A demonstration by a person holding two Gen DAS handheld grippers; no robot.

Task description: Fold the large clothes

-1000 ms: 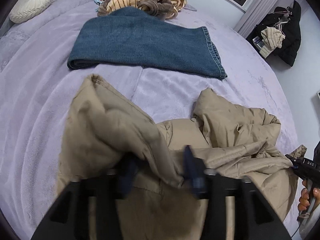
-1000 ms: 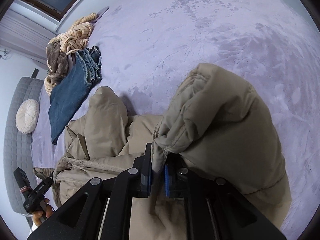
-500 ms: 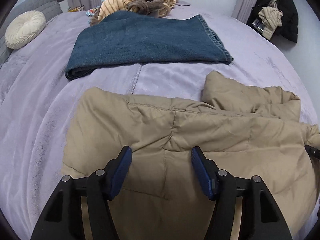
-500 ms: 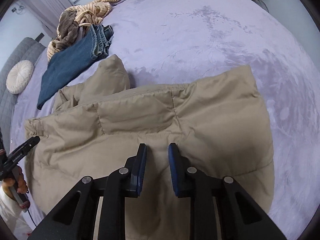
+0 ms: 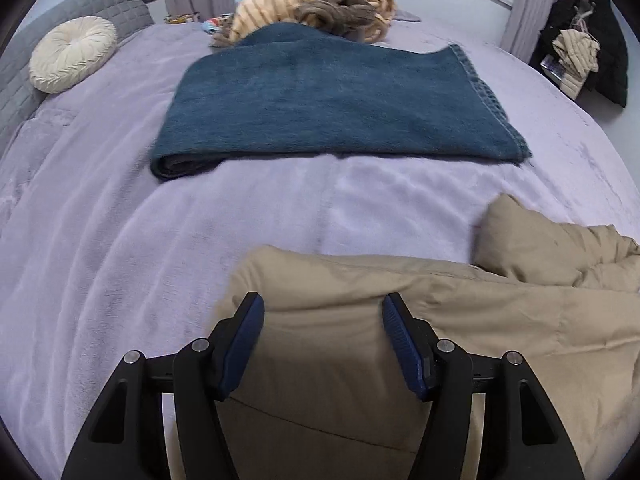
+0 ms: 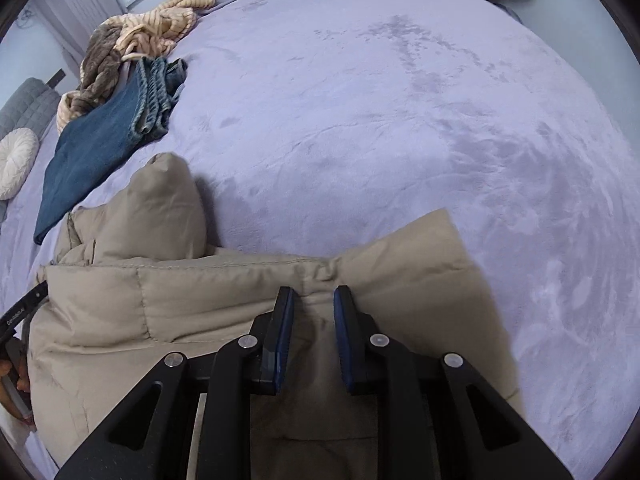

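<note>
A tan puffer jacket (image 5: 500, 320) lies folded over on the lilac bed; it also shows in the right wrist view (image 6: 180, 300). My left gripper (image 5: 322, 320) is open, its jaws wide apart above the jacket's left end, holding nothing. My right gripper (image 6: 314, 306) is open by a narrow gap above the jacket's right end, with the fabric lying loose below it. One puffy part (image 6: 164, 204) of the jacket sticks up behind the fold.
Folded blue jeans (image 5: 332, 100) lie further back on the bed (image 5: 100, 240), with a heap of striped and brown clothes (image 5: 320, 4) behind them. A round cream cushion (image 5: 72, 58) sits at the grey headboard. Dark coats (image 5: 588, 52) hang at the right.
Both grippers held raised jacket edges a second ago. They laid the fabric down flat, let go and opened, then drew back toward the near edge.
</note>
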